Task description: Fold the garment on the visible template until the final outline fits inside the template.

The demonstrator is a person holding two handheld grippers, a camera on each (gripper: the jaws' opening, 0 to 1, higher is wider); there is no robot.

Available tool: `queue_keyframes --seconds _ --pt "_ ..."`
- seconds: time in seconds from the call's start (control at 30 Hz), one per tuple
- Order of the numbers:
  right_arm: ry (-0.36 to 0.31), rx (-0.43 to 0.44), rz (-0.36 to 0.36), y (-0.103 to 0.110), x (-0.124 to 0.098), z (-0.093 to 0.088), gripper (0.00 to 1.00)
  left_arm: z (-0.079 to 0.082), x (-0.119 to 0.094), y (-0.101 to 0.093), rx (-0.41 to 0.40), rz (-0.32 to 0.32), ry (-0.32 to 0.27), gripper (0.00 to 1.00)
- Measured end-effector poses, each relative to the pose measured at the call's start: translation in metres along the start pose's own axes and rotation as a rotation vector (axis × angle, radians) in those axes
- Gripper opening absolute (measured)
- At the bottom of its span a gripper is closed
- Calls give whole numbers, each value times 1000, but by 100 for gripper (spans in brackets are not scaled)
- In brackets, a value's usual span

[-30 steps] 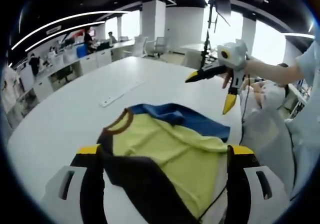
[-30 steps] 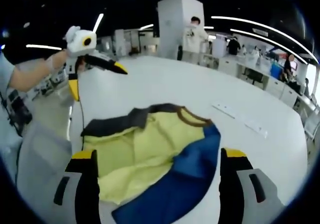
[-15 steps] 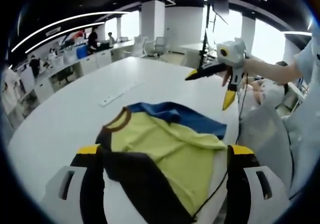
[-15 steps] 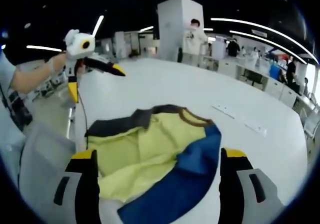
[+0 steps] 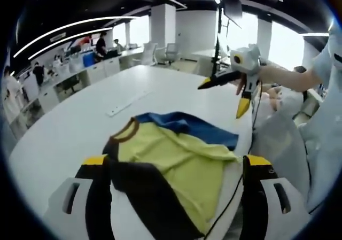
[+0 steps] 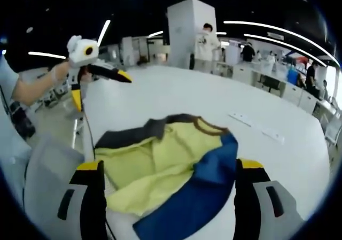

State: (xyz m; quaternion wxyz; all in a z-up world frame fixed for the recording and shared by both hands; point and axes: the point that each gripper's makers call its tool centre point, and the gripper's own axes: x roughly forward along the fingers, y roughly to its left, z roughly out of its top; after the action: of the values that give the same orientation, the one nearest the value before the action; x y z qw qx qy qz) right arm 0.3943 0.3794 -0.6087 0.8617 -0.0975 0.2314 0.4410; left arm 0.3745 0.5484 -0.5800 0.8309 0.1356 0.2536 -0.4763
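Garment (image 5: 176, 154) lies rumpled on white tabletop (image 5: 69, 128), yellow body, blue and dark sleeves. Soft, light, floppy I judge; pinch at sleeve edge or hem. My left tool (image 5: 176, 168) wide, empty. My right tool (image 6: 166, 170) wide, empty, raised above cloth.

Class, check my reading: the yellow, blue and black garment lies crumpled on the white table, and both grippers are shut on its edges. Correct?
Not quite. Both grippers are open and hold nothing. In the right gripper view the left gripper hangs above the table; the garment does lie crumpled there.
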Motion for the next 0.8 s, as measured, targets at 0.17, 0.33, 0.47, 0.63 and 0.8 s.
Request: queue_keyframes --seconds 0.17,0.33,0.47,0.63,0.8 --pt "2 -2 0 3 -5 -4 100 -5 -6 3 -12 13 -9 100" --pt "14 -31 -17 2 -12 -6 100 -11 -13 8 -15 26 3 100" --pt "25 -57 -28 5 -15 -9 100 -13 -16 10 -30 38 2 100" --pt "44 -54 -15 13 -14 -20 100 -19 -14 5 -33 34 0 100" --pt "37 -39 -19 18 -18 -25 100 -28 -15 1 -30 34 22 100"
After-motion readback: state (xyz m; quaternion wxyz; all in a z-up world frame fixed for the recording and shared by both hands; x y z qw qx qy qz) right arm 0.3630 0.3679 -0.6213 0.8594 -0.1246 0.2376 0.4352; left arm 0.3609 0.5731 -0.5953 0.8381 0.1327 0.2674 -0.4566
